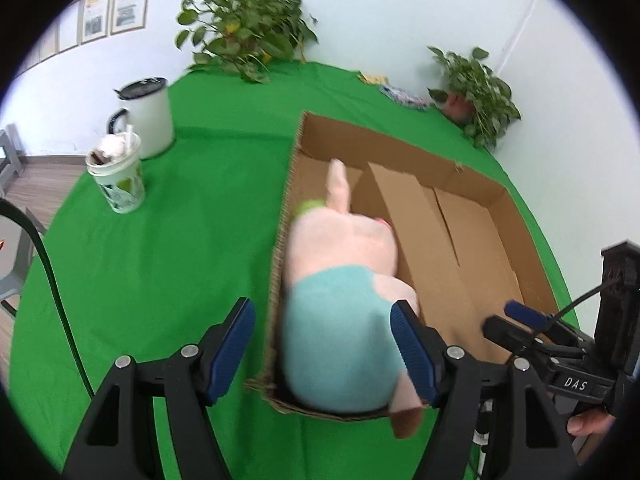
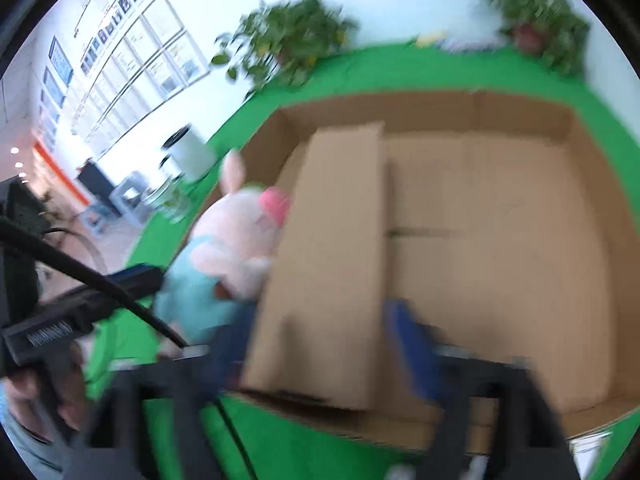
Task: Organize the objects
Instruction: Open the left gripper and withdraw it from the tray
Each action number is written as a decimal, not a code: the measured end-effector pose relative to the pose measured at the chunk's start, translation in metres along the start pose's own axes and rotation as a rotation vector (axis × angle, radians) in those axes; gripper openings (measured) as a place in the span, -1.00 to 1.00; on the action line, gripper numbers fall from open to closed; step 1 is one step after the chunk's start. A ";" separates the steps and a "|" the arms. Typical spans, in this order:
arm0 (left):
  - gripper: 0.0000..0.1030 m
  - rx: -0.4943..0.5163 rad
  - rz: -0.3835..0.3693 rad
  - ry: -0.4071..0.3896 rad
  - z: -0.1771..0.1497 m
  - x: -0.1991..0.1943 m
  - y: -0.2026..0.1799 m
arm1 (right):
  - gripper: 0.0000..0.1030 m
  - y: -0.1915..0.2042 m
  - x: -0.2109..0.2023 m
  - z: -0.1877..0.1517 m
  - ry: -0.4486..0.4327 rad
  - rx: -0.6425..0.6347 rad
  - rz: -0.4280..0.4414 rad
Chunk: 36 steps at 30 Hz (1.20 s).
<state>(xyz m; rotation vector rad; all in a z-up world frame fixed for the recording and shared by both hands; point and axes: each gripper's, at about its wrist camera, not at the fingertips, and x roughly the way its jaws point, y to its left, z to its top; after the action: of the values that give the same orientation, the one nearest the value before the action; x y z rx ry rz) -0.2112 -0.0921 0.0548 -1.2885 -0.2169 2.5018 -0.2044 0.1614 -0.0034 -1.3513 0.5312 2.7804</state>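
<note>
Nearest, at the box's near left corner: left claw (image 1: 322,356), jaws parted to a middling width and gripping nothing. One blue pad out over the cloth (image 1: 180,240), clear of the box's left wall; the other just at the pig's flank, no squeeze to be seen.

Between and beyond those pads, inside the box (image 1: 400,148): pig (image 1: 340,272), a pink plush in a pale blue outfit. Lying along the left wall, rear toward the near corner, one leg over the near rim, an ear poking up farther in. Blurred.

Over the box's near right part: right claw (image 2: 316,320), held in a hand (image 1: 588,424), jaws wide. Framing a raised flap (image 2: 336,240) from its own camera, though too smeared to tell any contact.

Rest of the box floor bare cardboard.

Left of the box, on the cloth: cup (image 1: 120,184) with a straw, then a white jug (image 1: 150,116) behind it.

Beyond the box's far wall: packets (image 1: 400,94) at the cloth's edge, a plant (image 1: 244,28) far left and another (image 1: 476,88) far right, both against the wall.
</note>
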 end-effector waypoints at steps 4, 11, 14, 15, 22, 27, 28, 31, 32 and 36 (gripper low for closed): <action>0.35 -0.047 0.014 0.049 0.002 0.015 0.021 | 0.25 -0.023 0.021 -0.005 0.142 0.057 0.096; 0.36 -0.154 -0.138 0.119 -0.012 0.032 0.045 | 0.21 0.002 0.042 -0.017 0.200 0.013 0.140; 0.36 -0.132 -0.204 0.148 -0.017 0.032 0.041 | 0.29 0.008 0.045 -0.015 0.211 0.004 0.124; 0.36 -0.127 -0.219 0.155 -0.019 0.032 0.039 | 0.32 0.009 0.046 -0.015 0.214 0.001 0.123; 0.36 -0.096 -0.229 0.170 -0.026 0.030 0.028 | 0.51 0.010 0.048 -0.017 0.232 -0.030 0.125; 0.39 -0.064 -0.201 0.170 -0.031 0.027 0.017 | 0.76 0.016 0.037 -0.023 0.182 -0.070 0.075; 0.39 -0.059 -0.193 0.169 -0.031 0.027 0.016 | 0.91 0.017 0.031 -0.024 0.162 -0.083 0.050; 0.40 -0.047 -0.170 0.158 -0.034 0.025 0.011 | 0.99 0.014 0.007 -0.029 0.090 -0.116 -0.022; 0.40 -0.051 -0.164 0.150 -0.034 0.025 0.011 | 0.99 0.011 0.000 -0.031 0.075 -0.113 -0.041; 0.39 -0.043 -0.064 0.068 -0.036 0.009 0.005 | 0.99 -0.001 -0.029 -0.043 0.003 -0.090 -0.117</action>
<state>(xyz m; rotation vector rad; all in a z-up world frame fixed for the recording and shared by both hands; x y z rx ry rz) -0.1880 -0.0938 0.0262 -1.3586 -0.2930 2.4081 -0.1529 0.1534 -0.0057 -1.3556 0.3197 2.7386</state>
